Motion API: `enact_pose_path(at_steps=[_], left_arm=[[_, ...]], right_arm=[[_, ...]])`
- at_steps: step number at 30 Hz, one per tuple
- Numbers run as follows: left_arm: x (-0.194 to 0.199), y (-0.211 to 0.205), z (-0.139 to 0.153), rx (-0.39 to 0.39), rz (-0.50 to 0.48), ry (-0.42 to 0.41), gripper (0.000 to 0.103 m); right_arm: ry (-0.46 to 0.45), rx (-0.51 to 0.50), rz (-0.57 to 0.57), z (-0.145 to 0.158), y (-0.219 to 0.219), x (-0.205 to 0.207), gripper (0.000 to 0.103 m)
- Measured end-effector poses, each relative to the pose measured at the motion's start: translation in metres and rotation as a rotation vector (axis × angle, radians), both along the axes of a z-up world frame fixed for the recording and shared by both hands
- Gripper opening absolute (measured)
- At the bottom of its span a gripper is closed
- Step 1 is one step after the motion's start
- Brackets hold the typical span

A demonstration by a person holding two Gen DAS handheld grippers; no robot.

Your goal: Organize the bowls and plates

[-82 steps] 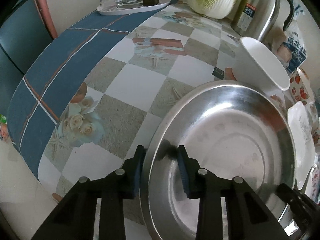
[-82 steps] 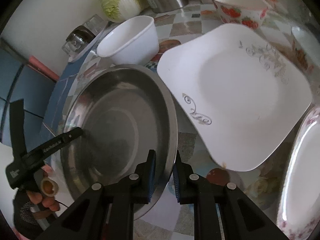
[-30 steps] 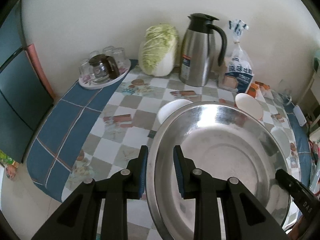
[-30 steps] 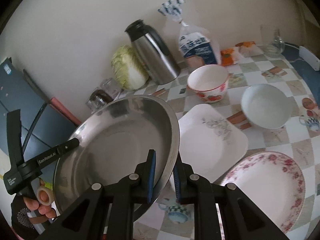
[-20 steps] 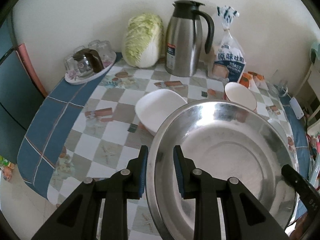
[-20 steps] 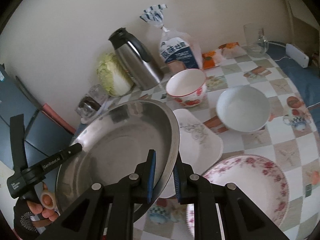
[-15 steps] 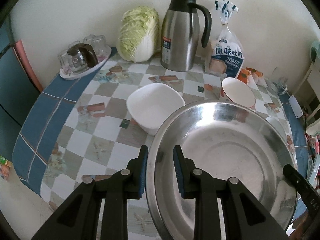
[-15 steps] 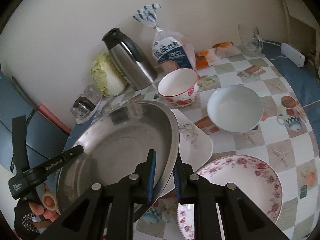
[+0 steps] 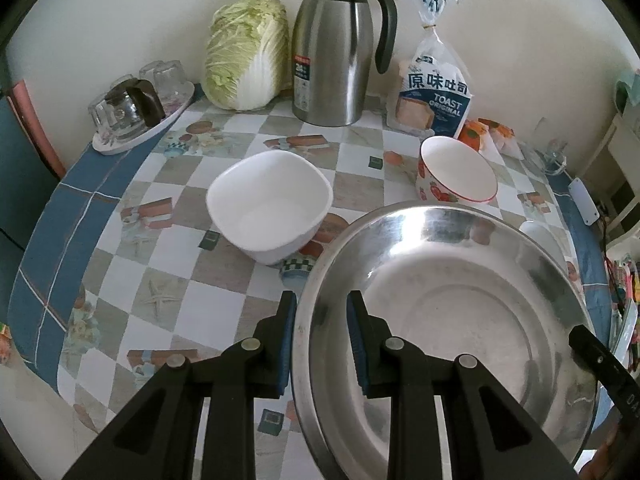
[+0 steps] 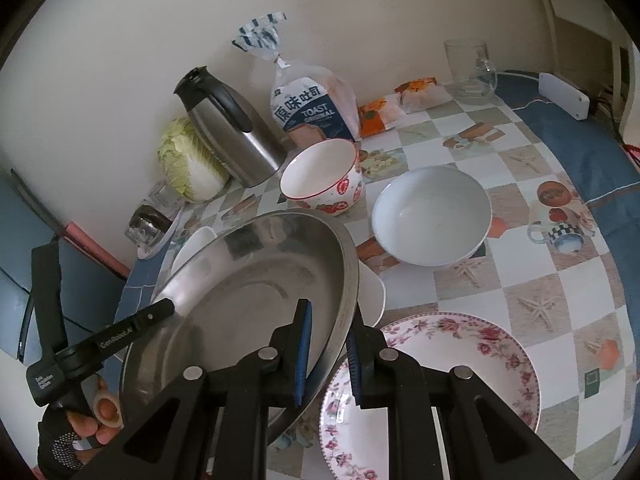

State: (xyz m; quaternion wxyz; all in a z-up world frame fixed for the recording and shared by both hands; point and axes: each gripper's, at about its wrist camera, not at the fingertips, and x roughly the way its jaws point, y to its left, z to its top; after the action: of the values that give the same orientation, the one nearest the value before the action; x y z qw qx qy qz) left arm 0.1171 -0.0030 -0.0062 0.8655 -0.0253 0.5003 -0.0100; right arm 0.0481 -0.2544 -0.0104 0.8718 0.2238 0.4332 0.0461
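Left wrist view shows the left gripper (image 9: 321,332) clamped on the near rim of a large steel basin (image 9: 452,312), one blue pad outside the wall and one inside; right wrist view shows the right gripper (image 10: 327,344) pinching the opposite rim the same way, so the basin hangs between the two tools, tilted, clear of the checked tablecloth (image 9: 168,264). It sits above a white square plate (image 10: 372,292) (only one corner peeks out from under the steel edge) and overlaps the near side of a floral plate (image 10: 460,360).

Other pieces stand apart on the table: a white square bowl (image 9: 270,204) to the basin's left, a strawberry bowl (image 10: 322,176) behind it, a round white bowl (image 10: 432,214) further right. A thermos (image 9: 336,48), a cabbage (image 9: 248,52) and a toast bag (image 9: 436,84) line the wall.

My reading is that the carrying step is in hand: the biggest vessel is being taken to wherever the stack will start, most likely as its base, though the destination is not evident from these views.

Next move, as I judge it, calls for both grips to stay level with each other while the basin is lowered flat onto a free patch, away from the floral plate; only once it rests should either tool let go, since a thin slick rim could slip
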Motion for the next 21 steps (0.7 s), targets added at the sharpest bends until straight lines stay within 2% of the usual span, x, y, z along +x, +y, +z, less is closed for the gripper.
enact_pose_path(at_steps=[21], left_arm=[[0.023, -0.021, -0.025, -0.031, -0.058, 0.046, 0.026]], right_arm=[[0.102, -0.039, -0.079, -0.032, -0.019, 0.013, 0.018]])
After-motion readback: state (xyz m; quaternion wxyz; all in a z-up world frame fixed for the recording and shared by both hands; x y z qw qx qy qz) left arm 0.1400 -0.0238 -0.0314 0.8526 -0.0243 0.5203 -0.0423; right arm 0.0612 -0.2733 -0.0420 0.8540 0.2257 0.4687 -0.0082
